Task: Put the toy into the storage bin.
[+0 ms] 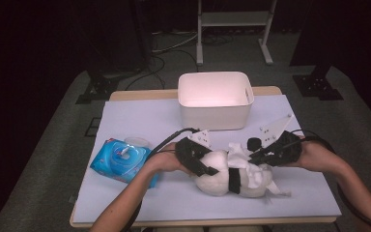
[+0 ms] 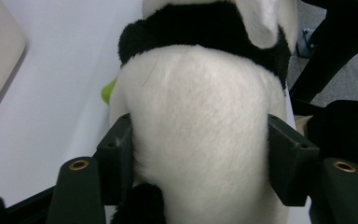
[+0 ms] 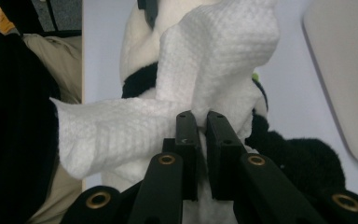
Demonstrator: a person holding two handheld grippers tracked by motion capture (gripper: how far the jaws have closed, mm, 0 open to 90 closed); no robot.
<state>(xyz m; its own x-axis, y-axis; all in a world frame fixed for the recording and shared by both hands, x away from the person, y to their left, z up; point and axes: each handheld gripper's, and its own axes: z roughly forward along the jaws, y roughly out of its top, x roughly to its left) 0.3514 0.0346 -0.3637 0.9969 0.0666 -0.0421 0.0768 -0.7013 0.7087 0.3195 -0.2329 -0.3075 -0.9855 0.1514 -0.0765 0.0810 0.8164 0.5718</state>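
A: White plush, black bands — panda toy [image 1: 229, 178] lying on its side at about 5 o'clock on the worktop [image 1: 140, 121], close to the near edge. Wiping job looks under way, not finished.

B: What's done?

A: One wet wipe [image 3: 168, 112] is out and draped over the toy's upper side. The blue wipes pack [image 1: 121, 161] sits at 8 o'clock with its lid flipped up. The white bin [image 1: 216, 100] at 12 o'clock looks to have nothing in it, though I can't see its floor fully.

B: Left to do?

A: My read: rub over the rest of the fur, then drop the wipe somewhere, likely the bin.

B: Hands?

A: Left hand-held gripper [image 2: 200, 163] comes in from 8 o'clock, forearm angled across the worktop; its jaws straddle the toy's white rump, pads pressed into the fur on both sides, steadying it. Right hand-held gripper [image 3: 203, 128] reaches in from 3 o'clock, lying low and roughly level, jaws pinched nearly together on a fold of the wipe, held against the toy's back.

B: Any gap?

A: Just the sliver the cloth fills.
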